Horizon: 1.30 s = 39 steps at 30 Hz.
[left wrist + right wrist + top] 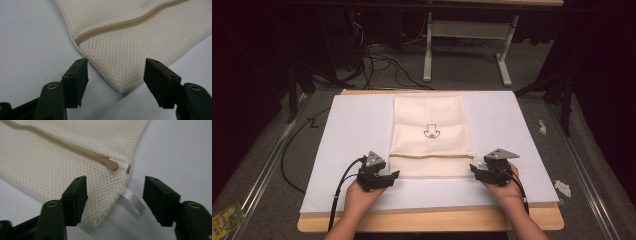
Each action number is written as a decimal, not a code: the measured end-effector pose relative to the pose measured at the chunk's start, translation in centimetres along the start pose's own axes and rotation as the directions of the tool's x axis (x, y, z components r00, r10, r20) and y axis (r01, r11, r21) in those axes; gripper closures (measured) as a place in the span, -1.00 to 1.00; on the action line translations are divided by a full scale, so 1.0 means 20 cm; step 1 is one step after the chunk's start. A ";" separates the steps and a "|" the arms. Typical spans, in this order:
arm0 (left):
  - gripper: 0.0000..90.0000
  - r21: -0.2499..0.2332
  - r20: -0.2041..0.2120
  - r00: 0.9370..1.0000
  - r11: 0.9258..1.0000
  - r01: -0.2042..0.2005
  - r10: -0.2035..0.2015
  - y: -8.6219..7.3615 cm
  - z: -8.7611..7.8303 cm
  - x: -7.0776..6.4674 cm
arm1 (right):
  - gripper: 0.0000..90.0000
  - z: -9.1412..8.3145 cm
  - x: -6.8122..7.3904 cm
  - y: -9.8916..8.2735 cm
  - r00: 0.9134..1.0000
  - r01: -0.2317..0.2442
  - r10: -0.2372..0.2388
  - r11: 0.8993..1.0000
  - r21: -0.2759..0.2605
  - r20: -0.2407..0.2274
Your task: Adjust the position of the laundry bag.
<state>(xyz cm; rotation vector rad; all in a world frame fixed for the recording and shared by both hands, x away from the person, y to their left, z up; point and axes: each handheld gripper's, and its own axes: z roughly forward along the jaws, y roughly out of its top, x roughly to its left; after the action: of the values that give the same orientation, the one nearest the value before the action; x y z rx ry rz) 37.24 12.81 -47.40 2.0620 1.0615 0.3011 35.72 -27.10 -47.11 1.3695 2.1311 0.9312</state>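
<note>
High view: the mesh bag (429,135) lay flat on the white board (347,130); my left gripper (388,176) and right gripper (476,170) flanked its 2 near corners. Nothing obstructed them.

Left gripper view: jaws were spread around the corner (120,86). Closing too shallow risked slipping off.

Right gripper view: jaws were spread; the ribbon tab (131,200) could be pinched instead of mesh.
</note>
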 end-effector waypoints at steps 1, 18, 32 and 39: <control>-0.17 0.005 0.000 1.000 1.000 -0.001 0.001 0.00 0.01 0.00 | -0.09 0.02 0.00 0.01 1.000 0.005 -0.005 1.000 0.017 -0.002; 0.86 0.047 -0.020 0.995 0.994 -0.096 0.097 0.00 0.03 -0.08 | 0.89 0.01 0.04 -0.01 0.995 0.093 -0.091 0.994 0.050 -0.041; 0.86 0.091 0.068 0.992 0.990 -0.109 0.103 -0.07 -0.06 -0.16 | 0.91 -0.11 0.06 -0.10 0.991 0.117 -0.111 0.991 0.065 -0.079; 0.86 0.112 0.101 0.988 0.985 -0.131 0.120 -0.11 -0.11 -0.22 | 0.90 -0.20 0.08 -0.17 0.988 0.121 -0.112 0.989 0.082 -0.104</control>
<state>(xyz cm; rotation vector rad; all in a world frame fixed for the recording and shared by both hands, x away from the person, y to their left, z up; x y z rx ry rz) 31.99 11.35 -46.99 2.2316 0.9138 0.2066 30.19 -27.77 -46.93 1.2471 2.3254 0.8857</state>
